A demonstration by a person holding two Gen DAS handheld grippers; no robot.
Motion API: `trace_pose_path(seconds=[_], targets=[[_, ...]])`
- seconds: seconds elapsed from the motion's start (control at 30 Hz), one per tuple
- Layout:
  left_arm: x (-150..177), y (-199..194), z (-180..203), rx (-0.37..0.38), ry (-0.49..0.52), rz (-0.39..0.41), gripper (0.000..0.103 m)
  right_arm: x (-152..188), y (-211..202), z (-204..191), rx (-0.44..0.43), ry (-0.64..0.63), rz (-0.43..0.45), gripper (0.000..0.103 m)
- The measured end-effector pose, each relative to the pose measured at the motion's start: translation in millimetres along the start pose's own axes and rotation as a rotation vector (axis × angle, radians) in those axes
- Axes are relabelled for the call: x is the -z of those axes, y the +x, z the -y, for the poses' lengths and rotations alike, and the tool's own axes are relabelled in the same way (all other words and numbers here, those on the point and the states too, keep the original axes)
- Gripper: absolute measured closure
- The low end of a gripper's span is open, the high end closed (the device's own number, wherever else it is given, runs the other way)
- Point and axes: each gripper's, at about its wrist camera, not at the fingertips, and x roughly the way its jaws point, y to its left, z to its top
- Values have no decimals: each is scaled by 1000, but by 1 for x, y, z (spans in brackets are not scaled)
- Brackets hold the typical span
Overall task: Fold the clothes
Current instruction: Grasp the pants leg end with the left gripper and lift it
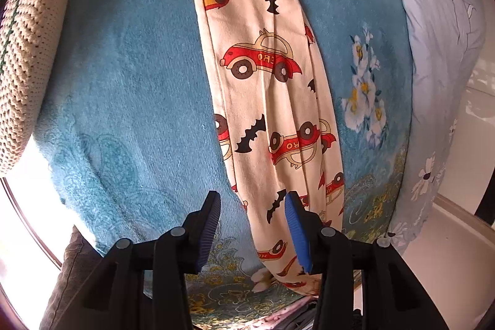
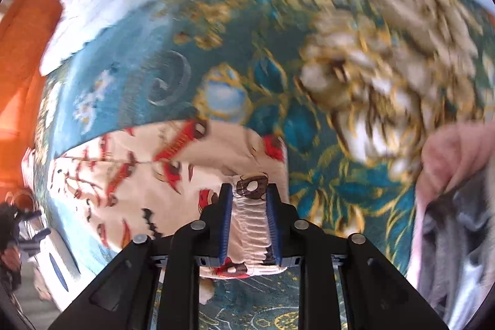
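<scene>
The cream car-print trousers (image 1: 266,76) lie in a long narrow strip on the blue blanket (image 1: 123,82), folded lengthwise. The right claw (image 2: 249,221) is clamped on the gathered waistband (image 2: 249,225); the left claw (image 1: 253,232) stands apart over the strip's near end, gripping nothing. To fold well, carry the waistband along the strip's own line, keep both edges aligned, and let the left claw pin the trousers.

Open teal blanket (image 1: 130,88) left of the pyjama trousers (image 1: 263,76); bounded far left by a knitted cushion (image 1: 27,51), right by a floral pillow (image 1: 442,36). Right view blurred.
</scene>
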Motion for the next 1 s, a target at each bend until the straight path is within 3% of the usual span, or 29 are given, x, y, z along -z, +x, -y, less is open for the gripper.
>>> trace_pose_path(seconds=[0.1,0.13,0.33,0.47,0.53,0.7,0.87,1.0], targets=[[0,1,-5,-2,-3,0,56,-22,-38,1,-26,10,159,85],[0,2,-8,-3,-8,-1,56,-29,-30,5,-35,44,156,85],[-5,-3,-24,7,-39,4,56,-39,65,16,45,163,-43,84],[-24,-19,-33,23,-43,57,55,-28,69,21,65,230,-43,76],[-40,-29,-38,56,-66,97,52,-22,64,25,111,270,-44,50],[-96,-54,-60,140,-184,245,49,7,35,35,87,453,0,50],[-162,-52,-73,117,-217,317,49,49,17,32,61,626,-10,50],[-198,-31,-72,62,-200,322,49,67,19,15,100,638,-63,50]])
